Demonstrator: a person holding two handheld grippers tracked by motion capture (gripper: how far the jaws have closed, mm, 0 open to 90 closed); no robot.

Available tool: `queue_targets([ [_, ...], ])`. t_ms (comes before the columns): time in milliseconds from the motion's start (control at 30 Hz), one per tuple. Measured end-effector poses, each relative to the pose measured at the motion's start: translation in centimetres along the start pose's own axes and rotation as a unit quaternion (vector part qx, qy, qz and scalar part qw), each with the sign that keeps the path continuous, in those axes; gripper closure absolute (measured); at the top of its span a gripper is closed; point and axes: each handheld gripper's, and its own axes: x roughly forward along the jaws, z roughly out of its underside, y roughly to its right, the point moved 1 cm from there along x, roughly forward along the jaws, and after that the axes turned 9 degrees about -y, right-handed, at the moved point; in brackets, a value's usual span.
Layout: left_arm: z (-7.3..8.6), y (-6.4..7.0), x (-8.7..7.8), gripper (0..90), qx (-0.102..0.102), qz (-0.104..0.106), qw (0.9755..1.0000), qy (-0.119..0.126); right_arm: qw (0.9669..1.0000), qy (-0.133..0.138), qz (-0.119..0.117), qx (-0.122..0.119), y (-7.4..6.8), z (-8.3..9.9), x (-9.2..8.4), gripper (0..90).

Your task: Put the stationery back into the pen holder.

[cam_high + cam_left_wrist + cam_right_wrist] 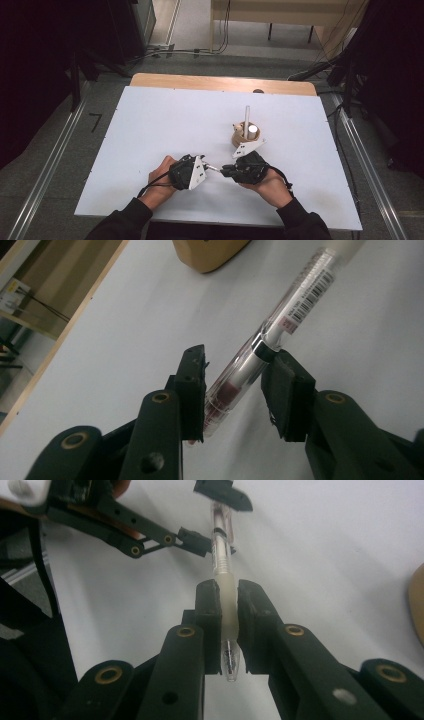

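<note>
- The white table [165, 125] carries the work near its front edge, where both hands meet just in front of a round wooden holder [241, 136] that has a white stick standing upright in it.
- The right gripper [229, 611] has its jaws closed tight on the pen [226, 600], clamping the frosted, milky grip section; the clear pointed tip with its fine metal nib sticks out below the pads toward the camera.
- The left gripper [235, 385] holds its jaws partly apart around the other end of the pen [270, 335]. The left pad lies against the barrel's end and the right pad's corner meets the black band, so the pen sits slanted between them; whether they press firmly I cannot tell.
- The pen is a slim, clear plastic barrel held in the air above the table, spanning between the two grippers [212, 168].
- Inside the barrel: a dark red piece near the left gripper's end, then a silvery section.
- A narrow black ring circles the barrel at mid-length.
- Beyond it, a white label with a barcode and a small pink patch.
</note>
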Motion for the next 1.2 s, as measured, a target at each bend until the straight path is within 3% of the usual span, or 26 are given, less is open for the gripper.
queue_targets([
  [233,-0.2,0.5,-0.1,73.1,0.032,-0.006,0.9995,0.003,0.9993,0.03,-0.012,0.02,0.6,0.1,-0.7,74.1],
  [367,-0.3,0.7,-0.3,78.6,0.037,-0.006,0.9993,0.008,0.9981,0.049,-0.024,0.03,1.0,0.2,-1.1,68.6],
  [733,-0.2,0.4,-0.5,79.4,0.023,-0.007,0.9996,0.014,0.9976,0.063,-0.01,0.028,1.0,0.4,-0.9,58.4],
  [1200,0.0,-0.7,-0.8,79.5,-0.033,0.002,0.9991,0.027,0.9966,0.074,0.025,0.027,1.2,1.1,-0.8,48.8],
])
